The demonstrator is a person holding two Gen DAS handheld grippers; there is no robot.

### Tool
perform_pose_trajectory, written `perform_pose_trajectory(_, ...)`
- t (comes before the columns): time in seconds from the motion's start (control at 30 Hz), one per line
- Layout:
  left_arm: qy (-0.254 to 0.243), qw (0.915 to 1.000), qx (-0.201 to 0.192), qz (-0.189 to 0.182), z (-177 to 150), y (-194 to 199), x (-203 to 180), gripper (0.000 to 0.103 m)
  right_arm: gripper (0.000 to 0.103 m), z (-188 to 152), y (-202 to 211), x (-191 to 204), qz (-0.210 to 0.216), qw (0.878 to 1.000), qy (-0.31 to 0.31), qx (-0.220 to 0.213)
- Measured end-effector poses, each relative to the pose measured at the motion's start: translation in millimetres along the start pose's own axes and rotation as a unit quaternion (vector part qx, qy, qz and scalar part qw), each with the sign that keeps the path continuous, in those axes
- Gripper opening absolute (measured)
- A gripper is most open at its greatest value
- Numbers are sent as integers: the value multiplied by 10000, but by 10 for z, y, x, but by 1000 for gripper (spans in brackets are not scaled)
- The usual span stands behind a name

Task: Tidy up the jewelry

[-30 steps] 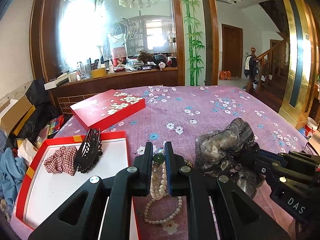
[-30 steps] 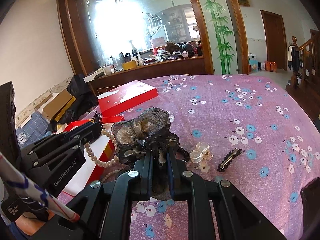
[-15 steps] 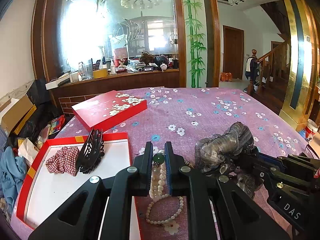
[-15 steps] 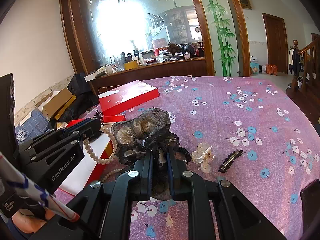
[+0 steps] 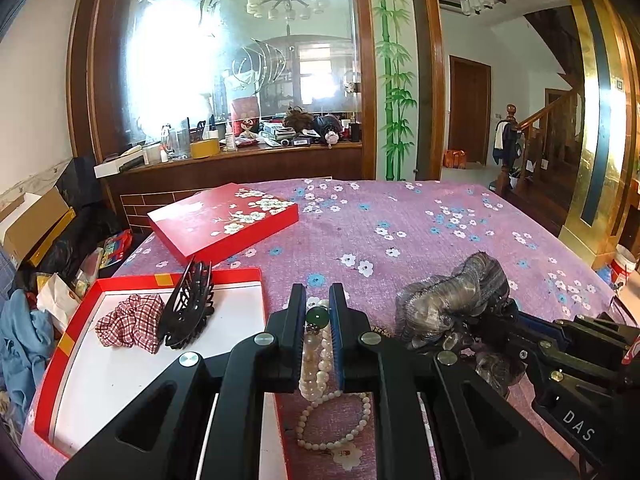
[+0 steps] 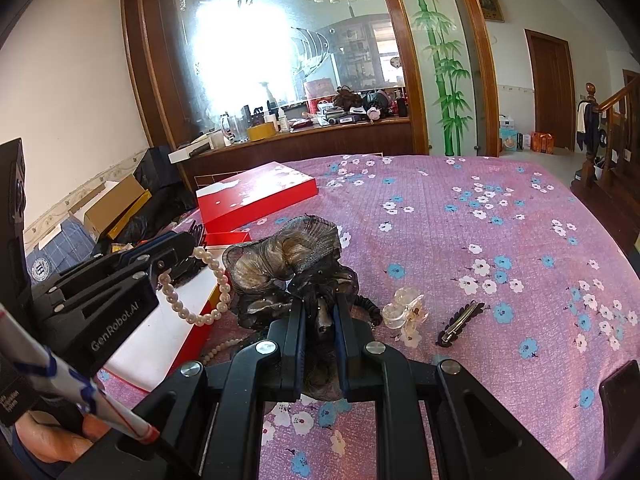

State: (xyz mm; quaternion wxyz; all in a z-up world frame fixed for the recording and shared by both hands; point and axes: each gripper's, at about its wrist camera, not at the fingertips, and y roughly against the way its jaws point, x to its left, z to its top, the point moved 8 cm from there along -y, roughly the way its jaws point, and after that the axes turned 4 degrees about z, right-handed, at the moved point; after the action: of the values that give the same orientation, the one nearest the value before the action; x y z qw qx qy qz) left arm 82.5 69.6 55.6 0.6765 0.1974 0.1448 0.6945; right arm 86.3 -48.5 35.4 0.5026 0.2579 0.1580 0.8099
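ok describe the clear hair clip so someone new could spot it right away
Start at the purple flowered bedspread. Right of the dark ruffled hair bow, find the clear hair clip lying on the cloth. It is see-through and rounded, unlike the slim dark barrette to its right.

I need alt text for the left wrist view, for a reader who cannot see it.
The left gripper holds a pearl necklace above a purple flowered bedspread. To its left an open red box holds a checked scrunchie and a black claw clip; to its right, the right gripper grips a grey hairpiece.
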Motion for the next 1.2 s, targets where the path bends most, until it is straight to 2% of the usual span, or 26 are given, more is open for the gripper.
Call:
perform_pose_trajectory(0.13, 171, 9998, -38, 40, 66, 39, 115, 11, 14, 9, 30, 1, -4, 10000, -8, -61)
perform_pose_trajectory(0.27, 426, 9988, -115, 230, 190, 90, 371, 11, 14, 45, 56, 8, 20, 9999, -35, -124)
perform_pose_trajectory(0.43, 791, 9957, 23, 490, 255, 76, 797, 11, 14, 100, 72, 144, 246, 9996, -130, -82)
perform_pose_trajectory(0.6, 1259, 9897, 219, 643, 219, 9, 1321, 11, 14, 162, -23, 454, 541, 9985, -62, 58)
perform_pose_trajectory(0.67, 1392, 9882, 467, 437, 139, -88, 1421, 11, 14, 183, -37, 515, 595, 9982, -99, 47)
perform_pose_trajectory(0.77, 1146, 9867, 1132, -221, -42, -304, 1158, 11, 15, 214, -32, 488, 423, 9990, -104, -77)
perform_pose_trajectory(0.83, 927, 9797, 1484, -975, -138, -362, 800, 11, 14, 217, -22, 386, 325, 9992, -214, -79)
perform_pose_trajectory(0.9, 663, 9735, 1635, -1453, -204, -355, 473, 14, 15, 246, 32, 188, 149, 9985, -513, -92)
perform_pose_trajectory(0.97, 544, 9665, 1775, -1773, -265, -362, 249, 15, 15, 293, 98, -4, -63, 9975, -689, -135)
perform_pose_trajectory(1.0, 543, 9608, 1904, -1941, -300, -383, 159, 20, 15, 309, 120, -105, -185, 9971, -730, -141)
perform_pose_trajectory(1.03, 550, 9545, 2095, -2051, -342, -429, 73, 24, 15, 315, 120, -157, -247, 9968, -749, -122)
perform_pose_trajectory(1.2, 465, 9433, 2702, -1872, -427, -667, -163, 26, 15, 235, 67, -393, -168, 9951, -967, -129)
